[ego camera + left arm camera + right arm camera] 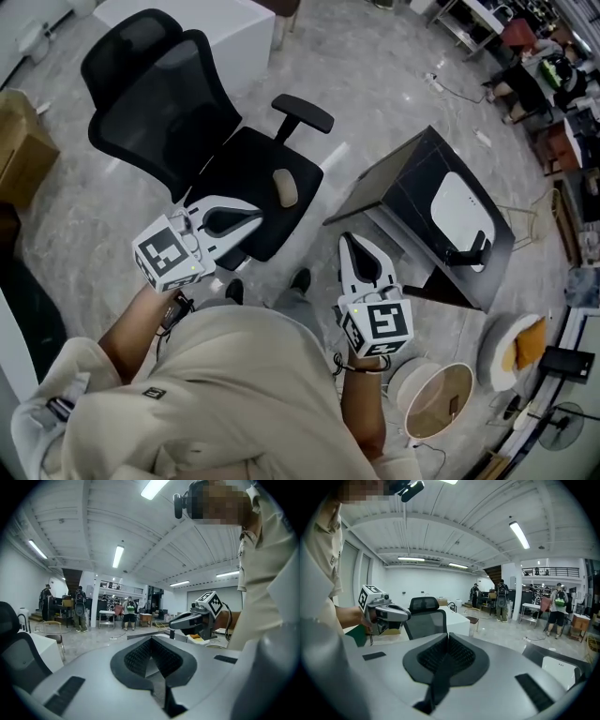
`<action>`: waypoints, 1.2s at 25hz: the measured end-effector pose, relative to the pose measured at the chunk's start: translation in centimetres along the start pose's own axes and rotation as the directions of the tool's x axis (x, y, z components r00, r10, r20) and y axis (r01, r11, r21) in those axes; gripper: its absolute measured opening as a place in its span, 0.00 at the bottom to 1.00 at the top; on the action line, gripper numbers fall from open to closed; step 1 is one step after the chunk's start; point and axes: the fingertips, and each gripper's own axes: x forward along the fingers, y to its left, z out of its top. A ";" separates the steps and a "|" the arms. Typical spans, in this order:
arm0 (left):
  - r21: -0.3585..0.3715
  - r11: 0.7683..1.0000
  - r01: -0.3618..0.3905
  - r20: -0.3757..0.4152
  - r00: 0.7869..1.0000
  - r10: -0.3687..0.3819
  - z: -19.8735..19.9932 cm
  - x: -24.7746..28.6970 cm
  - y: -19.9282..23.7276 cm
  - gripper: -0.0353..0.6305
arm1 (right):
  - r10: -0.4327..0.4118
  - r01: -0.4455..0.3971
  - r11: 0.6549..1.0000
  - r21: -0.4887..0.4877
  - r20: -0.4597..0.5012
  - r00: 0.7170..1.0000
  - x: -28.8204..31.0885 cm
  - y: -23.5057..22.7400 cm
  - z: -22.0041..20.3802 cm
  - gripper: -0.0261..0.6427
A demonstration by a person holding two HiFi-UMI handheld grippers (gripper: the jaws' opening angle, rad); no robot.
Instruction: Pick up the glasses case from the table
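The glasses case (pixel 462 208) is a white rounded shell lying on a small dark table (pixel 412 183) to the right; its corner also shows in the right gripper view (pixel 559 666). A black object (pixel 469 253) lies just beside the case. My right gripper (pixel 349 240) hovers left of the table's near corner, short of the case, with its jaws shut and nothing in them (pixel 448 637). My left gripper (pixel 260 218) hangs over the seat of the office chair, far from the case, and is also shut and empty (pixel 151 642).
A black office chair (pixel 187 131) stands at the left with a tan pad on its seat. A white block (pixel 202 23) stands behind it and a cardboard box (pixel 23 145) sits at far left. A round bin (pixel 436 398) stands at lower right. Several people stand far off (pixel 77 606).
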 end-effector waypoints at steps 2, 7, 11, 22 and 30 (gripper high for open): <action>-0.012 0.999 -0.033 -0.003 0.999 0.033 0.5 0.7 0.4 0.08 | 0.036 -0.036 0.999 -0.005 -0.001 0.999 0.9 -0.9 0.4 0.08; -0.032 0.994 -0.102 -0.014 0.995 0.101 0.4 2.4 1.6 0.08 | 0.113 -0.113 0.993 -0.023 -0.008 0.994 3.1 -3.1 1.0 0.08; -0.044 0.989 -0.143 -0.025 0.990 0.142 0.5 3.9 2.3 0.08 | 0.159 -0.160 0.987 -0.025 -0.015 0.987 4.3 -4.9 1.1 0.08; -0.059 0.981 -0.185 -0.083 0.980 0.180 -0.7 8.1 5.1 0.08 | 0.219 -0.219 0.976 0.021 -0.041 0.975 7.3 -9.2 -0.6 0.08; -0.052 0.988 -0.148 -0.141 0.980 0.139 -2.5 10.5 6.3 0.08 | 0.218 -0.215 0.975 0.049 -0.066 0.974 8.6 -11.1 -2.3 0.08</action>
